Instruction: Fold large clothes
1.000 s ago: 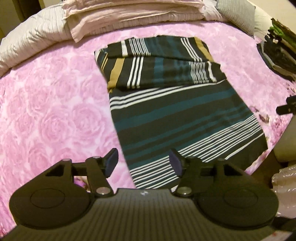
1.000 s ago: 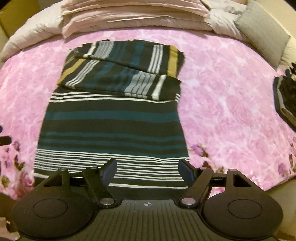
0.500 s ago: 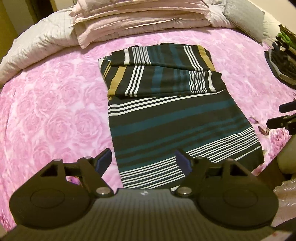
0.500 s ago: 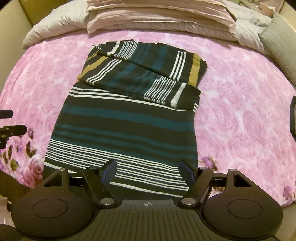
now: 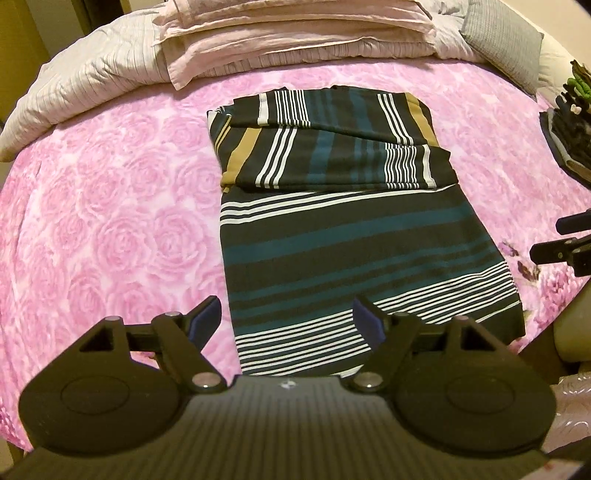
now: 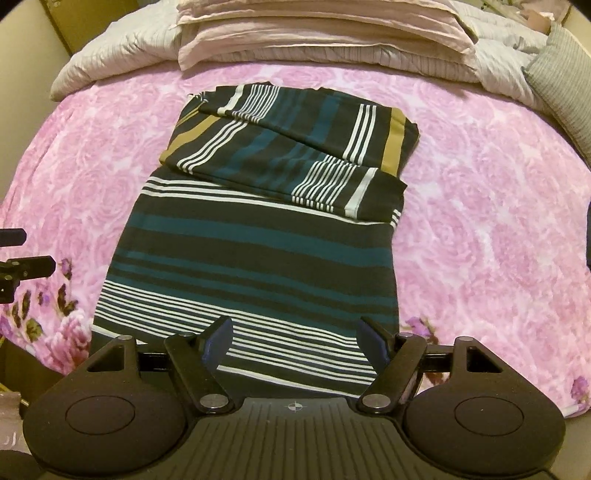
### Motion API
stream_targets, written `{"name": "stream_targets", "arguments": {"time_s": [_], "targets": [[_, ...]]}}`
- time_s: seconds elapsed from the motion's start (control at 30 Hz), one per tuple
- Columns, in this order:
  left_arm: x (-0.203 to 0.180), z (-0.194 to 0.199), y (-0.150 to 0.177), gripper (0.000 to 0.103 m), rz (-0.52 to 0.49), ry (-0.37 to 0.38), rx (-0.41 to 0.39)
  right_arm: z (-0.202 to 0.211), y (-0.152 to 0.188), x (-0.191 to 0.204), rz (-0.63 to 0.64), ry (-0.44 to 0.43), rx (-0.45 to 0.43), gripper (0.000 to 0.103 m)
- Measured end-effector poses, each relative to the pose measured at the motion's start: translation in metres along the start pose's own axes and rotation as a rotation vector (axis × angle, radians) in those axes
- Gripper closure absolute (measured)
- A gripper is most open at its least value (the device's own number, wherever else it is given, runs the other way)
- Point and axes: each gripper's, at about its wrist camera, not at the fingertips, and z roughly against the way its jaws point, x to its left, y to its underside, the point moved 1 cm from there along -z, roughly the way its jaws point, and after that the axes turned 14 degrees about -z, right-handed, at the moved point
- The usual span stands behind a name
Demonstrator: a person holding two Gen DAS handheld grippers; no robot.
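Observation:
A dark garment with teal, white and tan stripes lies flat on the pink bedspread, its sleeves folded across the far end. My left gripper hovers above the garment's near left corner. Its jaws are opening with nothing between them. In the right wrist view the same garment fills the middle, and my right gripper stands open over its near hem, holding nothing. Each gripper shows at the edge of the other's view: the right gripper and the left gripper.
The pink rose bedspread covers the bed. Folded pale pink bedding and a light quilt lie along the far side, with a grey cushion at the far right. A dark object sits at the right edge.
My left gripper's jaws have spread wider and it has drawn back and up, so more of the bed shows. The right view has rolled slightly. The garment has not moved.

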Motion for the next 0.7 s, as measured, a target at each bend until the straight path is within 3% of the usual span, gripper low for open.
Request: {"name": "stream_targets", "arguments": {"time_s": [0.7], "targets": [[-0.003,-0.017,0.006,0.027,0.008,0.029,0.04,-0.016,0.014,0.001,0.001,0.008,0.044,0.032]]}}
